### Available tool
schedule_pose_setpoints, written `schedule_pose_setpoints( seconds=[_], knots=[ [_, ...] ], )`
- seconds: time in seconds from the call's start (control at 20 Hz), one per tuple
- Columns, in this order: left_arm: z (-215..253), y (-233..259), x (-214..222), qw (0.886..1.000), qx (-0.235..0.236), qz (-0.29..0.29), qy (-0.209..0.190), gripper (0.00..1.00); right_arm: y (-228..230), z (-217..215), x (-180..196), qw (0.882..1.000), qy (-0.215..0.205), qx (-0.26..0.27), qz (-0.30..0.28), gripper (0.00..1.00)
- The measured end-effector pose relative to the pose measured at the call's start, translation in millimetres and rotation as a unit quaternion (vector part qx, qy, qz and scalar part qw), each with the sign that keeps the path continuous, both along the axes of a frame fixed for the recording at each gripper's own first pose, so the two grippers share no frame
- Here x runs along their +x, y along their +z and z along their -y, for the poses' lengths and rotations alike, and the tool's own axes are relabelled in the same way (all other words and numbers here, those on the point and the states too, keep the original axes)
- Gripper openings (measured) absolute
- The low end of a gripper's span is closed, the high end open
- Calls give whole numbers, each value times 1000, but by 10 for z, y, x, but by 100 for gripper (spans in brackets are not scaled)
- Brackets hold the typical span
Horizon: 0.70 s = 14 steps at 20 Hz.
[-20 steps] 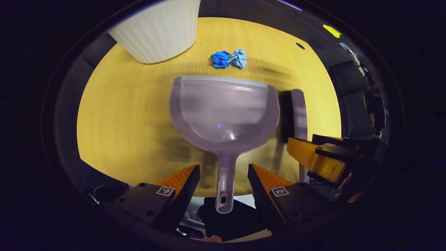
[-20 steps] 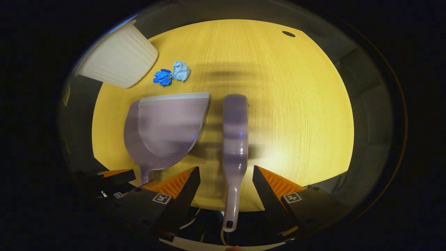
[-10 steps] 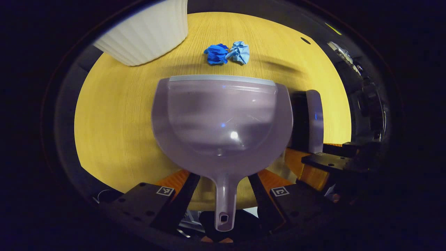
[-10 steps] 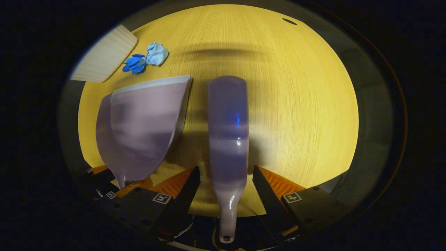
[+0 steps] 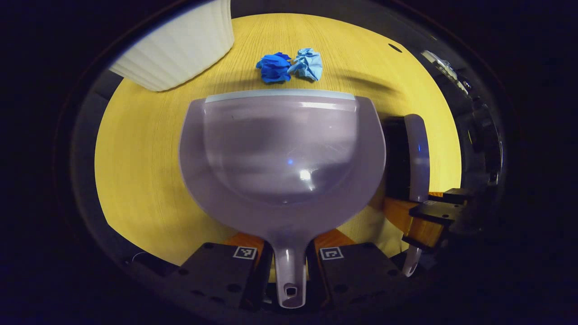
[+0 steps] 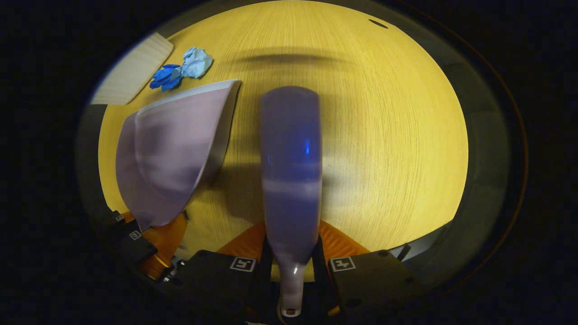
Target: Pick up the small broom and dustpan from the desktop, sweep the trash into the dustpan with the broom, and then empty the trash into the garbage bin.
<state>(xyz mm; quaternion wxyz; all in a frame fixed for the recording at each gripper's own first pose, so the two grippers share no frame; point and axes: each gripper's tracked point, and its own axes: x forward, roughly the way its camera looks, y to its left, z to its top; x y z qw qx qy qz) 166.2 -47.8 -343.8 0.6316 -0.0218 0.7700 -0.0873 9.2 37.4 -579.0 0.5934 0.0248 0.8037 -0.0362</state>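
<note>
Left gripper view, dustpan (image 5: 282, 153) handle between left tongs (image 5: 289, 264)

On my feeds I see a yellow wood-grain tabletop (image 5: 135, 149), its grain running away from both cameras. Near its far right edge there is a small dark oval hole (image 5: 394, 48), which also appears at the top of the right gripper view (image 6: 378, 23). A dull grey surround (image 5: 85, 144) rings the tabletop. In the left gripper view, some shiny metal gear (image 5: 445, 67) sits past the table's right side, too blurred for me to identify.
</note>
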Motion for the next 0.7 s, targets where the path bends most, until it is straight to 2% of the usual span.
schedule_pose_setpoints(
  seconds=[0.05, 0.1, 0.15, 0.2, 0.3, 0.4, 0.45, 0.5, 0.6, 0.7],
  knots=[
    [2, -21, -13, 1000, -1, -4, -11, 32, -2, -7, 2, 1000, 4, 5, 2, 45],
    [-10, 13, -8, 1000, -4, -6, -24, 27, -16, -32, 10, 1000, 5, 15, 8, 41],
    [-41, 1, -17, 999, -2, -7, -40, 30, -10, -48, 23, 1000, 7, 23, 17, 41],
    [-54, -7, -18, 999, -2, -5, -45, 29, -1, -65, 33, 999, 6, 35, 22, 36],
    [-88, 10, -59, 999, -9, -9, -52, 28, 62, -39, 68, 999, 4, 41, 36, 32],
    [-129, 0, -68, 998, -19, -3, -63, 23, 166, 10, 136, 997, 10, 44, 55, 32],
    [-168, 33, -85, 997, -24, 1, -71, 27, 214, 59, 198, 997, 14, 39, 67, 21],
    [-200, 49, -95, 997, -29, 4, -78, 23, 303, 69, 258, 996, 21, 44, 78, 26],
    [-299, 84, -122, 995, -29, 14, -95, 22, 457, 120, 448, 993, 36, 44, 103, 26],
    [-423, 133, -143, 992, -27, 29, -122, 22, 540, 176, 746, 988, 73, 43, 129, 25]
  ],
)
